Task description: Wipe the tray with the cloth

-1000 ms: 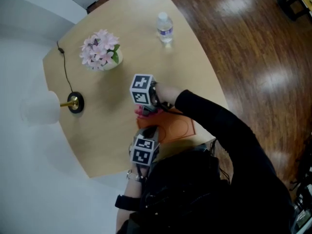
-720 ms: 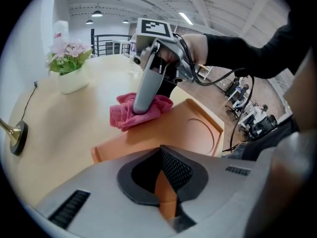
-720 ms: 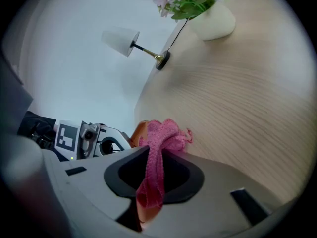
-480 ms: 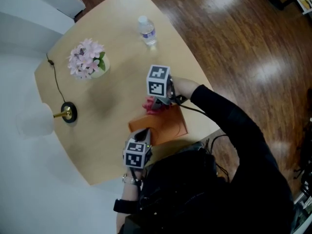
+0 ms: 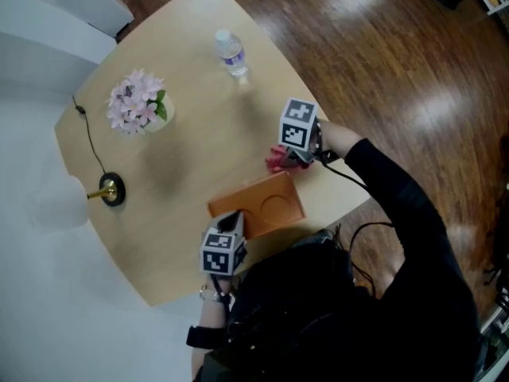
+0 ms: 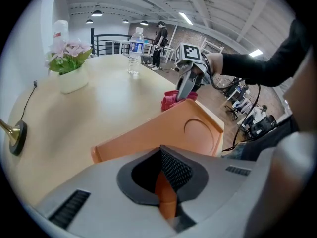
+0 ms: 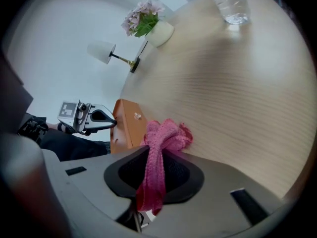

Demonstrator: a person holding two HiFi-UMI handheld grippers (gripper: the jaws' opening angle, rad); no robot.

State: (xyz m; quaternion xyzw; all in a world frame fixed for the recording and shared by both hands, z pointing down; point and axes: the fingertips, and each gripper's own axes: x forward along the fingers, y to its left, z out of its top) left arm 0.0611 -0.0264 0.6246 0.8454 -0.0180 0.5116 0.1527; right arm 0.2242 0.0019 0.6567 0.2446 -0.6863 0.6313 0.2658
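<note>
While the left gripper [image 5: 232,224] pinches one tray [image 5: 272,200], the right gripper [image 5: 291,158] pinches one cloth [image 5: 275,163].

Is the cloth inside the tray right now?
No: the cloth, clamped in the right gripper, is over the table beside the tray, not in it.

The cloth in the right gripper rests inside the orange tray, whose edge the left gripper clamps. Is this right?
No. The cloth in the right gripper is on the table beside the orange tray, as the head view shows; the left gripper clamps its edge.
</note>
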